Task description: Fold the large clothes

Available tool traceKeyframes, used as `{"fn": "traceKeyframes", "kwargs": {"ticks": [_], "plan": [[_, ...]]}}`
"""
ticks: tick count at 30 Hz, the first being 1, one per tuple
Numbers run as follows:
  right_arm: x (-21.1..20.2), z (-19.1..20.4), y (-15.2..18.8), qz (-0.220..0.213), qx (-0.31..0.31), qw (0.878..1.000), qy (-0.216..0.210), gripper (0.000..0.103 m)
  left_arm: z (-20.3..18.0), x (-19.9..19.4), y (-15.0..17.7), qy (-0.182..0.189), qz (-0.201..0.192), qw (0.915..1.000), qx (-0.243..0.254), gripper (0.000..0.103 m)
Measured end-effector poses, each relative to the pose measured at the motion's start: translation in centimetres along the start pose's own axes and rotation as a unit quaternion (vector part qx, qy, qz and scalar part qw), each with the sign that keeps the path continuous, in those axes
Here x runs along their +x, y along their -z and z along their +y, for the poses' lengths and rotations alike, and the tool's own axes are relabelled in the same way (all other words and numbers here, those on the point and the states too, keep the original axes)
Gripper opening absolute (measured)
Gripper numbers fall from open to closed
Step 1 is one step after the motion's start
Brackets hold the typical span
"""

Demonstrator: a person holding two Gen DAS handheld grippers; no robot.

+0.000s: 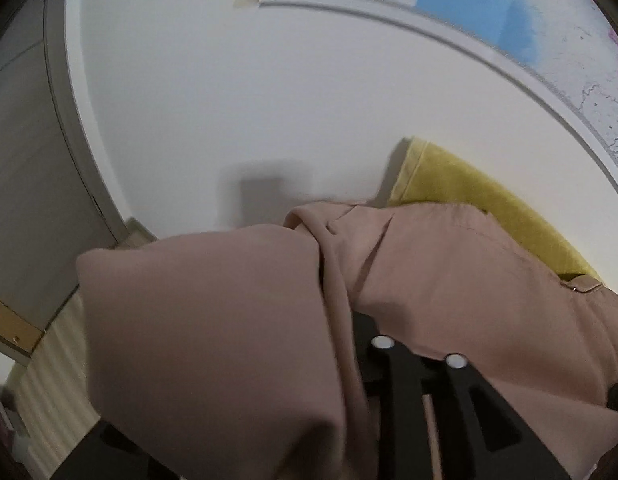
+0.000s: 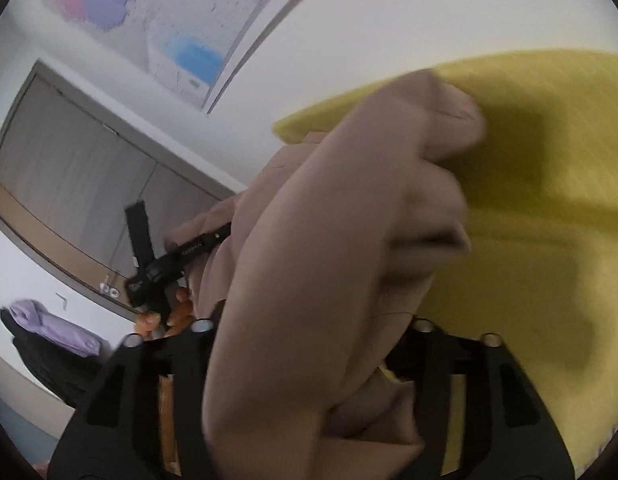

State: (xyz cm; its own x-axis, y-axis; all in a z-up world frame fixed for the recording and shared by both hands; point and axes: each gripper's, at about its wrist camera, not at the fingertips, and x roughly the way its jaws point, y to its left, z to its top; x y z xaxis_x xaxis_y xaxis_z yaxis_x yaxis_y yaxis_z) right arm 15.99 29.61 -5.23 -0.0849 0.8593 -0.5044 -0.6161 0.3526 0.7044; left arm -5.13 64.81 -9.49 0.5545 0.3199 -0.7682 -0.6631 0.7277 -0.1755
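Though both nose-down under pink garment [image 1: 229,300]: left fingers [image 1: 393,400] narrow, grip unclear; right fingers [image 2: 433,372] wide

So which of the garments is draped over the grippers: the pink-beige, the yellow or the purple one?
The pink-beige garment: it hangs across the right gripper. The yellow one lies flat beneath, and the purple one sits off to the side.

Two close wrist views, shared pink garment [image 1: 449,264].

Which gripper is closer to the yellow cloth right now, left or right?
Right. The right gripper sits at the yellow cloth's edge, pink garment draped through it. The left gripper is farther away, with the garment between.
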Motion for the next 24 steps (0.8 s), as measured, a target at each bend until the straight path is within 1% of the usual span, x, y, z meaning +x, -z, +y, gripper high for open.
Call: {"fn": "traceKeyframes", "kwargs": {"ticks": [2,5,6,7,8,9,10,11,12,13,14,15,16,17,18,19,20,21,22,23,24], "plan": [[-1.2,-0.4,0.2,0.005,-0.002,1.000,0.009,0.076,0.3,0.1,-0.1,0.002,0.008,1.0000,-0.001,0.034],[-4.2,-1.6,0.9,-0.004,0.003,1.000,0.016,0.081,0.4,0.2,-0.4,0.008,0.015,0.9998,0.000,0.036],[-4.9,-2.1,1.1,-0.010,0.011,1.000,0.011,0.082,0.4,0.3,-0.5,0.012,0.019,0.9997,-0.001,0.038],[-5.6,-2.7,1.2,-0.016,0.022,1.000,0.006,0.079,0.4,0.4,-0.6,0.015,0.023,0.9996,-0.002,0.039],[-6.0,-3.0,1.3,-0.021,0.025,0.999,-0.001,0.065,0.3,0.5,-0.5,0.015,0.027,0.9995,-0.002,0.039],[-6.2,-3.4,1.1,-0.019,0.026,0.999,-0.006,0.055,0.0,0.4,-0.3,0.014,0.027,0.9995,0.000,0.039],[-6.4,-3.6,1.5,-0.008,0.023,1.000,-0.008,0.028,-0.4,0.5,-0.3,0.012,0.026,0.9996,0.004,0.039],[-6.2,-3.6,1.7,0.001,0.021,1.000,-0.008,0.006,-0.8,0.5,-0.5,0.005,0.025,0.9996,0.010,0.037],[-5.6,-3.4,2.1,0.016,0.015,1.000,-0.012,0.005,-1.0,0.2,-0.3,0.005,0.024,0.9996,0.011,0.034],[-5.2,-2.9,2.7,0.020,-0.002,1.000,0.006,0.005,-1.0,0.1,-0.2,0.006,0.023,0.9997,0.011,0.032],[-4.9,-2.7,3.2,0.024,-0.008,1.000,0.018,0.005,-1.3,0.2,-0.4,0.006,0.023,0.9997,0.009,0.032],[-5.3,-3.1,4.2,0.029,-0.003,0.999,0.019,0.005,-1.4,0.4,-0.6,0.000,0.026,0.9996,0.010,0.033],[-5.0,-3.5,4.5,0.034,0.010,0.999,0.022,0.005,-1.6,0.7,-0.6,-0.006,0.032,0.9994,0.013,0.035],[-5.0,-3.9,4.7,0.034,0.022,0.999,0.019,0.005,-1.6,1.0,-0.5,-0.021,0.035,0.9988,0.025,0.042],[-5.1,-3.9,5.0,0.033,0.024,0.999,0.019,0.005,-2.0,1.0,-0.3,-0.042,0.032,0.9975,0.046,0.047],[-5.2,-3.7,5.2,0.033,0.025,0.999,0.027,0.009,-2.2,0.8,-0.1,-0.051,0.029,0.9967,0.056,0.049],[-5.4,-3.4,5.3,0.034,0.024,0.999,0.032,0.014,-2.4,0.4,0.1,-0.059,0.026,0.9956,0.067,0.054],[-5.7,-2.9,5.3,0.037,0.017,0.998,0.041,0.017,-2.5,-0.1,0.3,-0.064,0.026,0.9947,0.077,0.061],[-6.2,-2.5,5.3,0.037,0.006,0.998,0.056,0.024,-2.5,-0.5,0.4,-0.063,0.026,0.9944,0.081,0.066],[-6.9,-1.6,5.2,0.029,-0.011,0.997,0.075,0.035,-2.4,-1.1,0.6,-0.057,0.027,0.9944,0.085,0.069],[-7.5,-1.1,5.1,0.021,-0.022,0.996,0.081,0.042,-2.2,-1.8,0.8,-0.054,0.023,0.9943,0.089,0.069]]}}
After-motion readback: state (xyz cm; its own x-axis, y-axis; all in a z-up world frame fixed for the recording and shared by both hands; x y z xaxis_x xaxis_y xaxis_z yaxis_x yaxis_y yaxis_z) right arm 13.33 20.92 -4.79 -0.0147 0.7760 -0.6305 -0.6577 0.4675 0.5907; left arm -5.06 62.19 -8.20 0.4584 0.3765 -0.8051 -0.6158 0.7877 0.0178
